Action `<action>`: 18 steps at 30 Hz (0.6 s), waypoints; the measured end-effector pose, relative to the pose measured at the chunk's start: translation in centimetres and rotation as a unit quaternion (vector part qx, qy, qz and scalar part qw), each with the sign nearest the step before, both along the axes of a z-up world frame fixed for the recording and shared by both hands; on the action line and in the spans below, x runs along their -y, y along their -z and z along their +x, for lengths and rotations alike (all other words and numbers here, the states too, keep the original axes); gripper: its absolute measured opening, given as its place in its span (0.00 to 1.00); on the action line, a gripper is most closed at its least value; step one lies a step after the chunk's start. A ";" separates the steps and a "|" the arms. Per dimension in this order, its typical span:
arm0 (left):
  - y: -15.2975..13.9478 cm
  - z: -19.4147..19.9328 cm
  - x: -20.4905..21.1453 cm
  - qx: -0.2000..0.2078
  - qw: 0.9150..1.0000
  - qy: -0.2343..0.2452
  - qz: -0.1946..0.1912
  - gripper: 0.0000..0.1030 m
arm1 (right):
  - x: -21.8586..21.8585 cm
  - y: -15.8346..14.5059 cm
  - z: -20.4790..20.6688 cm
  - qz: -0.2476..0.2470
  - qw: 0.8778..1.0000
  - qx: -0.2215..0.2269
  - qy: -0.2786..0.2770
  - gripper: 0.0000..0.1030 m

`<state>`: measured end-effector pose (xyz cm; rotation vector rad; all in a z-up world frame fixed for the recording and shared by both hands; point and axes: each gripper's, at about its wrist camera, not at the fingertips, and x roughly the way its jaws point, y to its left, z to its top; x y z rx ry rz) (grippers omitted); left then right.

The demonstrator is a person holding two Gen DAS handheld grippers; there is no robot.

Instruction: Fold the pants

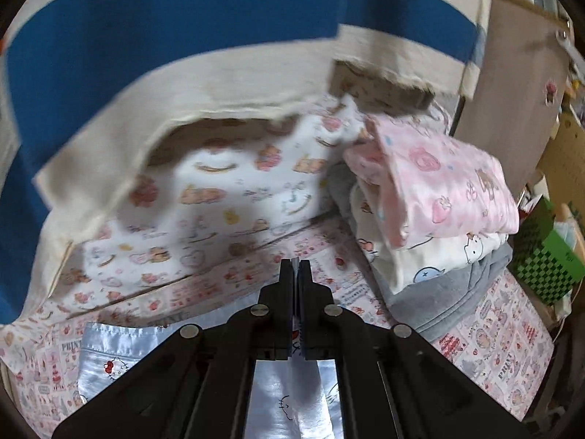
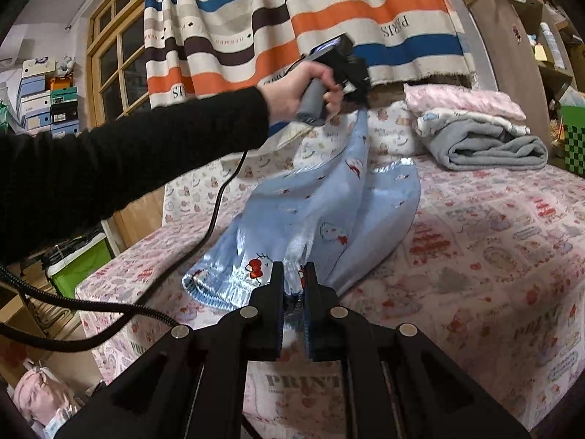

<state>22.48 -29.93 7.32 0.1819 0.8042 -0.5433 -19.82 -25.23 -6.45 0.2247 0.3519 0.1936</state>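
Observation:
Light blue satin pants (image 2: 329,201) with a cartoon print hang stretched above the pink-printed bed (image 2: 493,237). In the right wrist view my right gripper (image 2: 294,274) is shut on the gathered elastic waistband near the bed's front edge. A hand in a black sleeve holds my left gripper (image 2: 356,100) higher up at the back, shut on the end of a pant leg. In the left wrist view the left gripper (image 1: 295,267) is shut with a thin edge of cloth pinched between its pads. The shiny pants (image 1: 109,351) trail below and behind it.
A stack of folded clothes (image 2: 482,135) sits at the back right of the bed, also seen close by as the clothes stack (image 1: 438,201). A striped curtain (image 2: 329,18) hangs behind. A green checked box (image 1: 544,259) stands at the right. A black cable (image 2: 219,197) runs under the arm.

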 end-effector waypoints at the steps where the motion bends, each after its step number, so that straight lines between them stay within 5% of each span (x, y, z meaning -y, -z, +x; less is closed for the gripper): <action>1: 0.2 0.0 0.6 -0.002 1.000 0.004 0.001 0.02 | 0.0 0.0 0.0 -0.001 1.000 0.001 0.002 0.08; 11: 2.0 0.3 3.2 -0.024 0.999 0.021 -0.010 0.07 | 0.4 0.4 0.2 -0.014 1.000 -0.007 0.009 0.08; 13: 1.6 -0.2 3.1 -0.006 1.000 0.028 0.002 0.35 | 0.4 0.3 0.1 -0.019 1.000 -0.002 0.018 0.09; 14: 1.3 -0.5 2.9 0.004 1.000 0.029 0.003 0.67 | 0.4 0.3 0.0 -0.022 0.999 0.000 0.027 0.11; 15: 1.0 -0.9 2.5 0.017 1.000 0.026 -0.002 0.82 | 0.4 0.3 0.1 -0.028 0.999 -0.001 0.041 0.18; 16: 0.5 -1.4 2.0 0.034 0.999 0.023 -0.014 0.82 | 0.5 0.3 0.1 -0.030 0.998 -0.003 0.050 0.23; 18: -0.6 -2.3 0.6 0.051 0.998 0.020 -0.041 0.82 | 0.9 0.2 0.3 -0.028 0.997 -0.005 0.067 0.62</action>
